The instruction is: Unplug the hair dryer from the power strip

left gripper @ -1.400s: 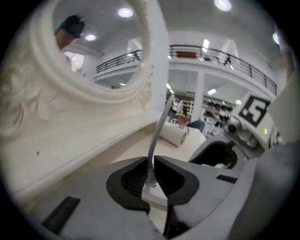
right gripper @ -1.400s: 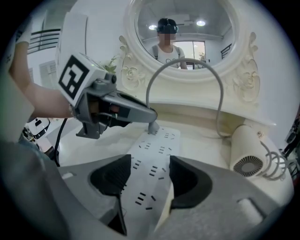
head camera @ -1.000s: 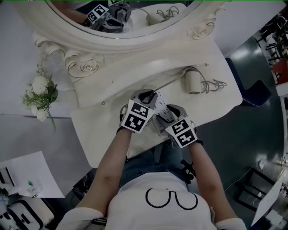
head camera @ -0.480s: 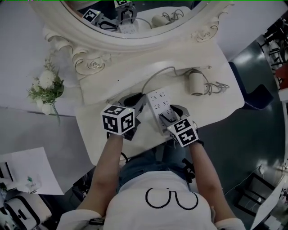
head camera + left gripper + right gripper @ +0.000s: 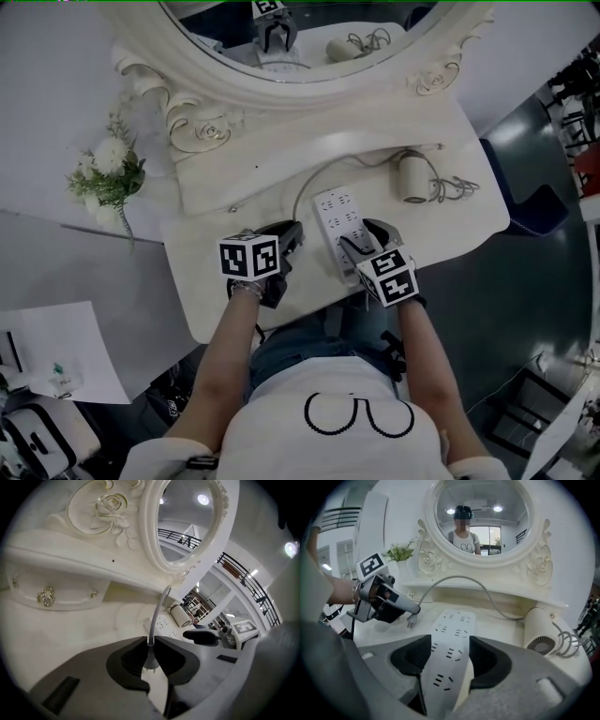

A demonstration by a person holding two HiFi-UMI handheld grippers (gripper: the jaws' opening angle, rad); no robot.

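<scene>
The left tongs (image 5: pixel 151 645) are clamped on the plug (image 5: pixel 150 662). Its prongs are bare and well clear of the strip (image 5: pixel 339 216). These tongs are over the surface (image 5: pixel 202 281) near its front edge, just left of the strip. The cord (image 5: pixel 314 176) arcs from the plug toward the back edge and across to the dryer (image 5: pixel 411 178), which lies on its side toward the right back corner. The right tongs (image 5: pixel 450 641) grip the strip's near end from both sides. The strip lies flat, running from the front edge toward the back.
</scene>
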